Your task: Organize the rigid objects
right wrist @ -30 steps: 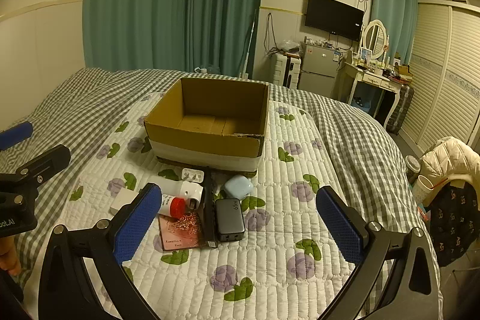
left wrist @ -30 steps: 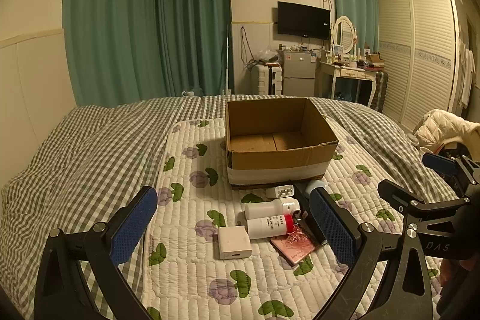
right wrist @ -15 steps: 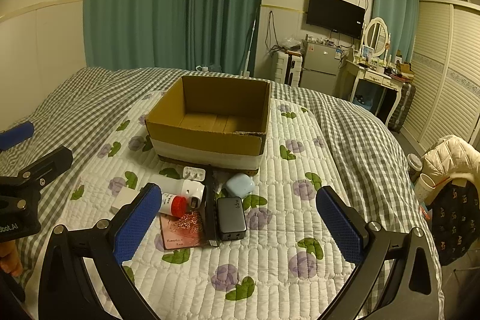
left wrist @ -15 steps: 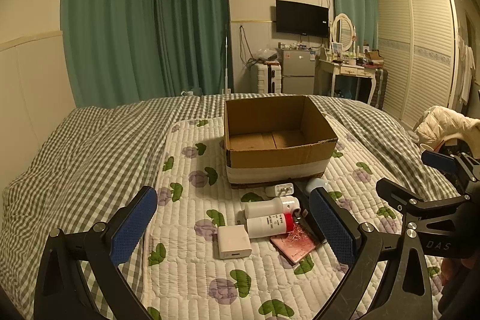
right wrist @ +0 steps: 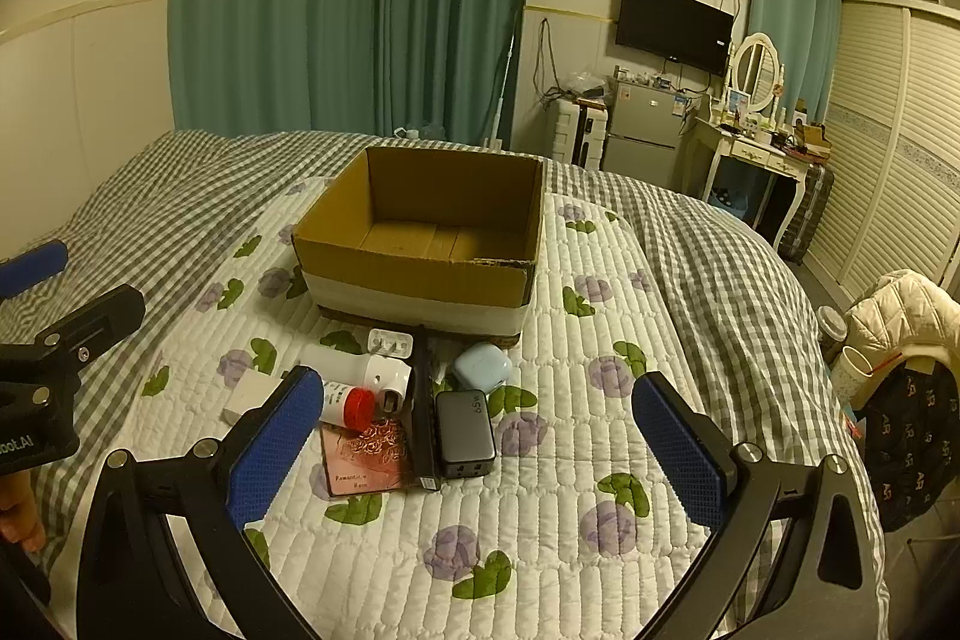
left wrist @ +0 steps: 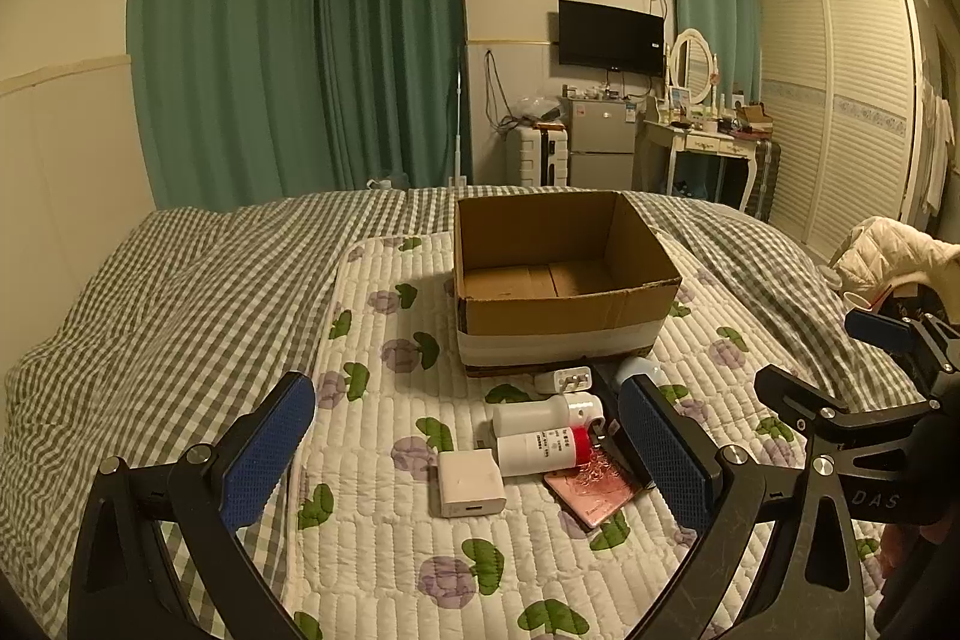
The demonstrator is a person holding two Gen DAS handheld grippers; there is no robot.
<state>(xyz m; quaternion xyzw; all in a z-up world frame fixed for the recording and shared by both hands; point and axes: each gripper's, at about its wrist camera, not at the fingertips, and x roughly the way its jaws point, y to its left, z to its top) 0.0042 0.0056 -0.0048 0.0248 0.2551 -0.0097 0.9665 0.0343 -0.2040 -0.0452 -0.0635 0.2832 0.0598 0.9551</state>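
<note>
Right wrist view shows your open brown cardboard box mid-frame empty, the clutter of small items below it unsorted, both your left gripper and right gripper spread wide, holding nothing.

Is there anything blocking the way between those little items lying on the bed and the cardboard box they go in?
Nothing visible does. The cardboard box sits open-topped just behind the pile, and the plug adapter lies right by its near wall, the only thing to lift over.
</note>
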